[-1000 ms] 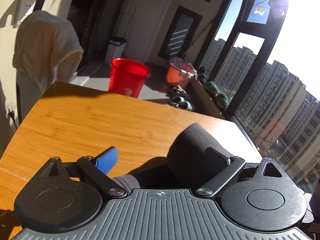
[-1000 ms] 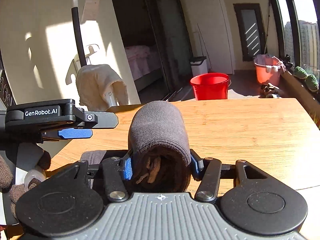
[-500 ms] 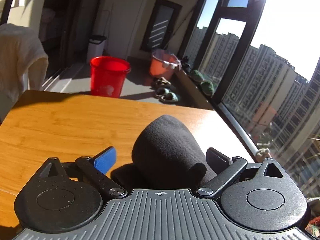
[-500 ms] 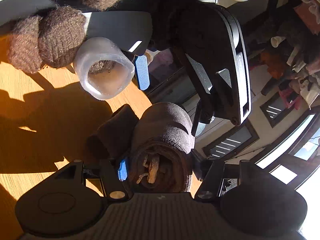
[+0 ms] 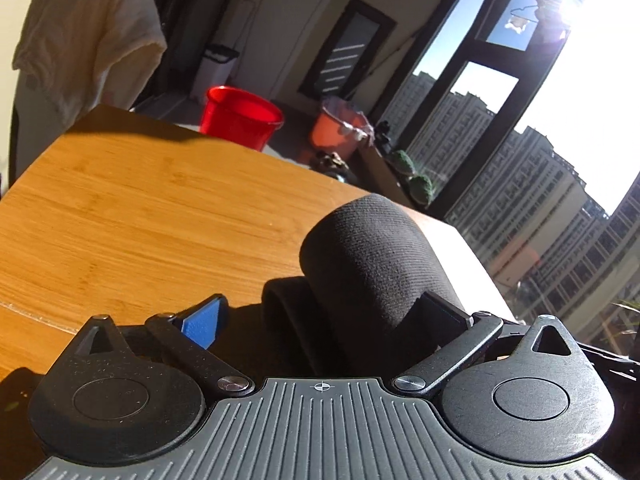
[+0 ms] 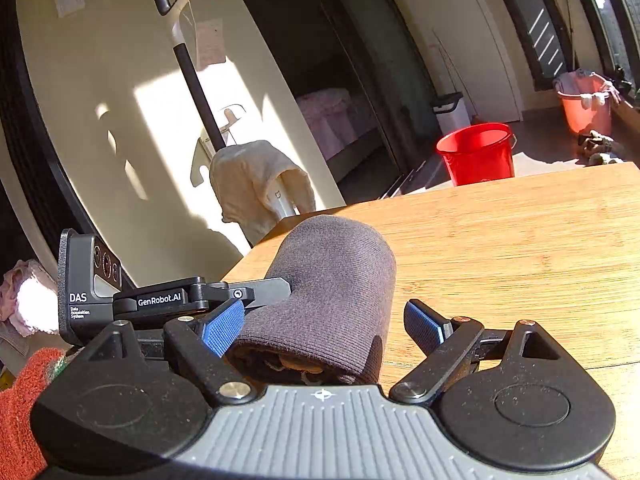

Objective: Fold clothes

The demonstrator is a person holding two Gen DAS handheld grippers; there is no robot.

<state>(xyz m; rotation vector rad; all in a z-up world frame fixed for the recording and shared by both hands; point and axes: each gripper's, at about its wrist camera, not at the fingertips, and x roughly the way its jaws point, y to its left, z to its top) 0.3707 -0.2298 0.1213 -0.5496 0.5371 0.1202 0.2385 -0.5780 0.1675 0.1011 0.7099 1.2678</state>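
Note:
A dark grey garment rolled into a thick cylinder [image 6: 332, 280] lies on the wooden table [image 6: 520, 248]. My right gripper [image 6: 323, 328] is open around its near end: the left blue pad [image 6: 222, 332] touches the roll and the right pad [image 6: 424, 326] stands a little clear. In the left wrist view the same roll [image 5: 372, 256] sits between the wide-open jaws of my left gripper [image 5: 320, 316], leaning on the right finger [image 5: 440, 312], far from the blue pad [image 5: 200, 326]. The left gripper [image 6: 200, 300] shows from the side, one finger reaching the roll.
Beyond the table's far edge stand a red bucket [image 6: 476, 152] and an orange basin [image 6: 584, 104] on the floor. A white cloth [image 6: 256, 184] hangs on an upright handle near the table's left corner. Large windows [image 5: 520, 120] run along the right. The table top [image 5: 140, 220] is sunlit.
My right gripper has swung back level and its jaws have opened off the roll, which now rests on the table. The left gripper has shifted slightly and stays open.

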